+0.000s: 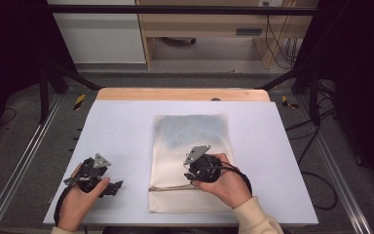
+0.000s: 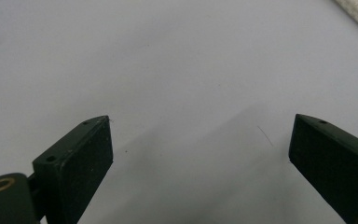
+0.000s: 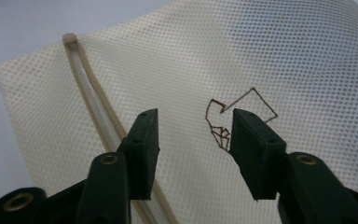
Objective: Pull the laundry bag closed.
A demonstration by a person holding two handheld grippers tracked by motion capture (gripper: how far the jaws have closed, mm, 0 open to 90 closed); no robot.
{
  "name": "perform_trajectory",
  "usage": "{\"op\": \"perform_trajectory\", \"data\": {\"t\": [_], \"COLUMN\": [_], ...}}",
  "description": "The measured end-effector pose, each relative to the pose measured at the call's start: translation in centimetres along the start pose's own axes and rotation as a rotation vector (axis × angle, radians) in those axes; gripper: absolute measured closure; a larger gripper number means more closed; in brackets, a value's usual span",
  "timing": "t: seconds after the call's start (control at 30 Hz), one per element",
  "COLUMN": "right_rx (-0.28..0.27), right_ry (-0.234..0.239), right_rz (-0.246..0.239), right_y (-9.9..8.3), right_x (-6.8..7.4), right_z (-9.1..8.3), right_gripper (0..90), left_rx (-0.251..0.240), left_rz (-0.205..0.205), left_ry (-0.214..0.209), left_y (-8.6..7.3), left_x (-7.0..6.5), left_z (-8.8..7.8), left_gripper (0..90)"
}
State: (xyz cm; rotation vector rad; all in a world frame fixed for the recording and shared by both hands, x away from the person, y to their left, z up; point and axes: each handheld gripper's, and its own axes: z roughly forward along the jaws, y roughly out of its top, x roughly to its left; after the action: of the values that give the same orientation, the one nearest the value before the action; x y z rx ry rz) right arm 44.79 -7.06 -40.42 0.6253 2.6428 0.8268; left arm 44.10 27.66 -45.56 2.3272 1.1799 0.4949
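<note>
Mesh bag (image 1: 191, 161) flat at table (image 1: 121, 131) centre, zipper band (image 3: 93, 116) near front edge. Light, limp, probably snag-prone; best pinched at zipper band.

Right gripper (image 3: 193, 140) over bag, jaws partly apart, nothing between.

Left gripper (image 2: 200, 149) at bag's 9 o'clock, jaws wide, empty.

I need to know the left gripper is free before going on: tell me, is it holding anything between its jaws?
No: the left gripper has its jaws wide apart over the bare white table, with nothing between them.
</note>
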Motion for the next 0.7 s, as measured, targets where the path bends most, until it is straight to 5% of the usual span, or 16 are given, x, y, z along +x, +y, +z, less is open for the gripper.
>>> {"op": "perform_trajectory", "data": {"t": [0.33, 0.7], "right_rx": [0.006, 0.006], "right_ry": [0.048, 0.092], "right_rz": [-0.029, -0.086], "right_y": [1.0, 2.3], "right_x": [0.2, 1.2], "right_z": [1.4, 2.0], "right_gripper": [59.4, 67.4], "left_rx": [-0.027, -0.031], "left_rz": [-0.031, -0.061], "left_ry": [-0.054, -0.025], "left_y": [-0.4, -0.5], "left_x": [1.0, 1.4], "left_z": [-0.6, -0.5], "left_gripper": [6.9, 6.1]}}
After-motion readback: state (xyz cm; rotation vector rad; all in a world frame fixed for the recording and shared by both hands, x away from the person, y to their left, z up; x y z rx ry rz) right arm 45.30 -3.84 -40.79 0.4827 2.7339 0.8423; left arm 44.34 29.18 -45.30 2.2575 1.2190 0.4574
